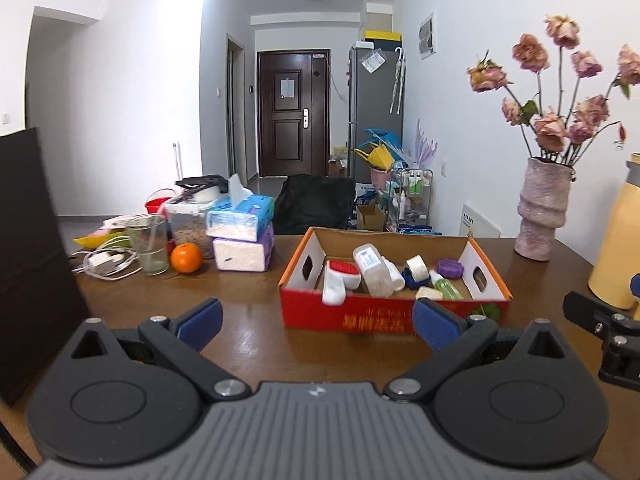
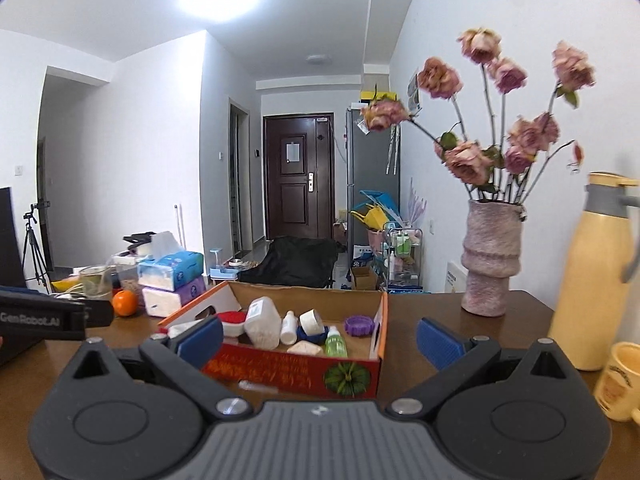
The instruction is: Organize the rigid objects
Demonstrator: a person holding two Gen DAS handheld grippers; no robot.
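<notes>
Both grippers hung back from the box (image 1: 394, 316), jaws spread wide and empty, probably so each camera could take in the whole load before a pick. The left gripper (image 1: 318, 320) faced the box's long red side; the right gripper (image 2: 320, 338) looked in from a corner. Inside lay the rigid things in a loose heap: a white bottle (image 1: 372, 270), a tape roll (image 1: 417, 267), a purple lid (image 1: 450, 268), a green bottle (image 2: 335, 342). The vase (image 1: 542, 212) stood well apart on the table (image 1: 248, 344).

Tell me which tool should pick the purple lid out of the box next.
Probably right. The purple lid lies at the box's right end, nearer the open, empty right tool.
</notes>
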